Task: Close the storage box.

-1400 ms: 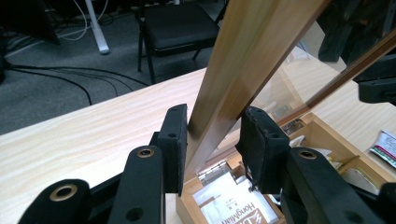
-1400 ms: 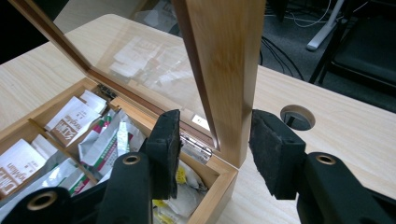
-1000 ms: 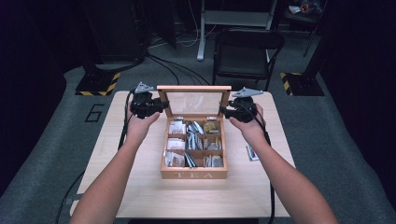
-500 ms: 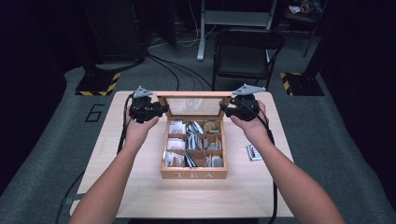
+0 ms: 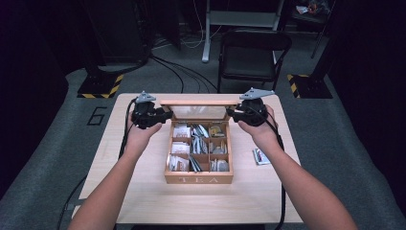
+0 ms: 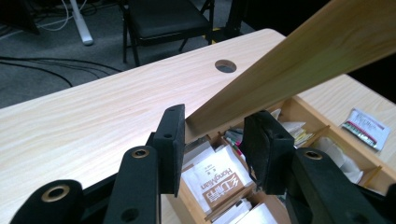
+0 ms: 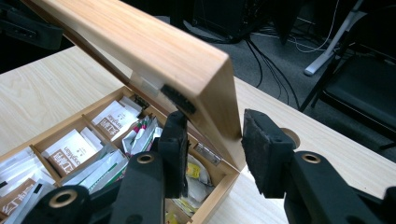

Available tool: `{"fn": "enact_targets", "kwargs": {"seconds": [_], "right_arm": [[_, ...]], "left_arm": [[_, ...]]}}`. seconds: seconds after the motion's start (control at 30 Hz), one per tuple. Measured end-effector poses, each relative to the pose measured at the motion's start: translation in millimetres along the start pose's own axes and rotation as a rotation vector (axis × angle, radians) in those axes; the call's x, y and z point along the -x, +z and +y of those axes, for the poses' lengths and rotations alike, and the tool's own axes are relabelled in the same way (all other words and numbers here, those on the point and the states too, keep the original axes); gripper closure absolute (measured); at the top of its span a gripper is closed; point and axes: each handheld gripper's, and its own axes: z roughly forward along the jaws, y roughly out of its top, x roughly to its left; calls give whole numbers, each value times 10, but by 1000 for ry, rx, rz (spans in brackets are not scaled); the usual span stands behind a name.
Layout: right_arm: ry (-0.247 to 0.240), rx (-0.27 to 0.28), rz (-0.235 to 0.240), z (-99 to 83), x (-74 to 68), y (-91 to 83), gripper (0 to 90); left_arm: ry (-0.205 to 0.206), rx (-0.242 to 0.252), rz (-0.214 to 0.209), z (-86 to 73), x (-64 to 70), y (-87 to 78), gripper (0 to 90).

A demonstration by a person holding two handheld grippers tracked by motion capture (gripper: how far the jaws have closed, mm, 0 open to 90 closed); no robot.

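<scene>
A wooden tea box (image 5: pixel 198 178) sat in the middle of the table (image 5: pixel 143 196), its front marked TEA and its compartments filled with tea bags (image 5: pixel 181 131). The lid (image 5: pixel 198 102) was hinged at the far edge of the box and stood tilted forward over the back row of compartments, neither upright nor closed.

The left gripper (image 5: pixel 163 115) was at the left end of the lid, just beyond the box's far left corner. In the left gripper view its jaws stood apart on either side of the lid's edge (image 6: pixel 280 70); the left one lay against the wood, while the right one stood clear of it, so the grip was released rather than clenched.

The right gripper (image 5: pixel 232 114) was at the right end of the lid, beside the box's far right corner. In the right gripper view its jaws straddled the lid's corner (image 7: pixel 205 93), spread wider than the wood, with a gap showing on the right side; it too was loose, not clamping.

A single packet (image 5: pixel 261 156) lay flat on the table to the right of the box, well apart from it. A chair (image 5: pixel 253 52) stood beyond the table's far edge.
</scene>
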Motion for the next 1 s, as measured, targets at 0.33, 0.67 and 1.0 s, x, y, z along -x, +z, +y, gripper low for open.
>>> {"fn": "enact_targets", "kwargs": {"seconds": [0.33, 0.67, 1.0], "right_arm": [[-11, 3, 3, -31, -21, -16, 609], [-7, 4, 7, -66, -37, -30, 604], [-4, -5, 27, -139, -68, -61, 591]], "left_arm": [[1, -5, -18, -30, 5, -154, 544], [13, -2, -40, -10, 89, -324, 516], [53, -1, -39, -10, 178, -388, 550]]}}
